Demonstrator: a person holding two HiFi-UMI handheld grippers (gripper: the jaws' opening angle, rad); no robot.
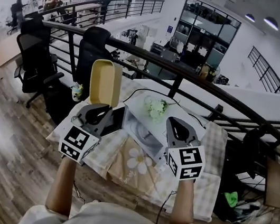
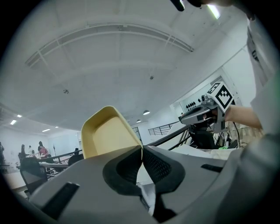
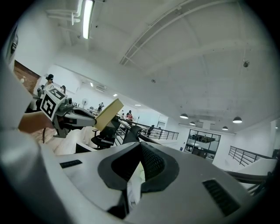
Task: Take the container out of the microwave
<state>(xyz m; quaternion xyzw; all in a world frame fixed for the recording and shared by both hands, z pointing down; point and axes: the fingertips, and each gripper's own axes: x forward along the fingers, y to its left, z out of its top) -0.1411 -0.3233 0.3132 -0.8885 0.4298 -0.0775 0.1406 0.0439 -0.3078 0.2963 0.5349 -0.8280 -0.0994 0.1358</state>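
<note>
One yellow container upright, its lower rim clenched in left tongs; right tongs clenched empty

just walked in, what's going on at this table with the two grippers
A person holds a gripper in each hand over a white microwave on a cloth-covered table. The left gripper is clamped on the edge of a pale yellow container and holds it upright in the air, clear of the microwave. The right gripper is shut, empty, and hovers alongside.
</note>
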